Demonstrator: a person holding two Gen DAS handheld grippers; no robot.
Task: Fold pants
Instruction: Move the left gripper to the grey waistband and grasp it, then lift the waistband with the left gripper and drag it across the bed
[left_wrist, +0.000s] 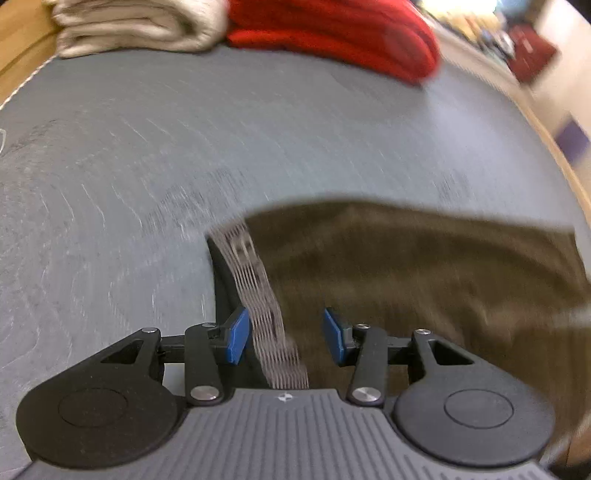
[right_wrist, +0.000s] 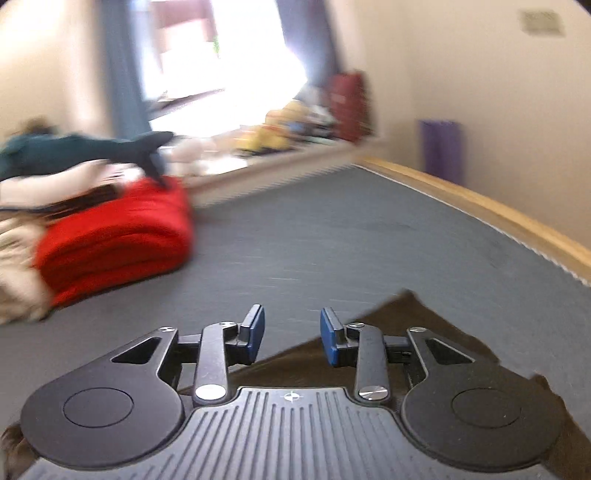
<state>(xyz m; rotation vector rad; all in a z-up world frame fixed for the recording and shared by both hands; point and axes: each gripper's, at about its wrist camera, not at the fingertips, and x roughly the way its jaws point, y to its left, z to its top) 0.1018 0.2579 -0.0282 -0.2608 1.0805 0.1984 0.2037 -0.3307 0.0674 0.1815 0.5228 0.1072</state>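
Note:
The dark brown pants (left_wrist: 424, 273) lie on the grey bed surface (left_wrist: 184, 147) in the left wrist view, with a pale striped waistband (left_wrist: 262, 291) along their left edge. My left gripper (left_wrist: 284, 336) is open, its blue pads (left_wrist: 236, 336) either side of the waistband, holding nothing. In the right wrist view a corner of the pants (right_wrist: 402, 321) pokes out from under my right gripper (right_wrist: 291, 336), which is open and empty above it. Both views are blurred.
A folded cream blanket (left_wrist: 129, 29) and a folded red blanket (left_wrist: 332, 37) sit at the far end of the bed. The red blanket (right_wrist: 114, 236) also shows at left in the right wrist view, with a dark plush shark (right_wrist: 92, 151) on top. A wooden bed rail (right_wrist: 480, 210) runs along the right.

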